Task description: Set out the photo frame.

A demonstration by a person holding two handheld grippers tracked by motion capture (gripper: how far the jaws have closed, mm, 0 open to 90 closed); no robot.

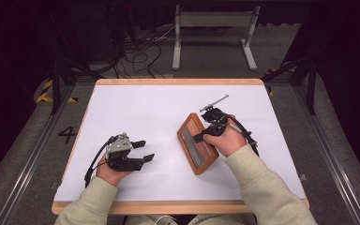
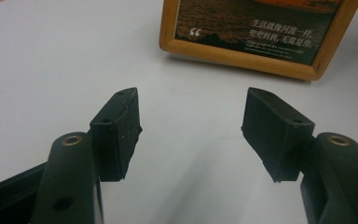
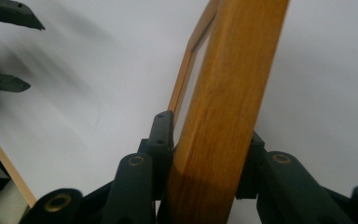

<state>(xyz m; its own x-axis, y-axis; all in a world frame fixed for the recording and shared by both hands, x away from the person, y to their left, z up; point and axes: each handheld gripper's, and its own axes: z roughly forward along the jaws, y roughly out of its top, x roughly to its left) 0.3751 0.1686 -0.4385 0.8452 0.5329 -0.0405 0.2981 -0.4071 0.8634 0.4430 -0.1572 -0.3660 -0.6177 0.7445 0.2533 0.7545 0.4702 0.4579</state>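
A wooden picture frame (image 1: 194, 145) with a dark printed picture lies right of the table's middle, one long side tilted up. My right gripper (image 1: 201, 137) comes over it from the right. In the right gripper view its jaws sit on either side of the frame's (image 3: 228, 93) wooden edge, pads pressed against it, so the right gripper (image 3: 205, 154) is shut on the frame. My left gripper (image 1: 145, 151) rests low at the table's left, pointing right toward the frame. Its jaws (image 2: 191, 135) stand open with bare table between them, and the frame's corner (image 2: 242, 58) lies beyond them.
The white tabletop (image 1: 145, 112) has a wooden rim. Beyond the table's far edge, a metal stand (image 1: 214, 21) and loose cables (image 1: 140, 51) lie on the floor. The left gripper's (image 3: 14, 49) jaws appear at the top left of the right gripper view.
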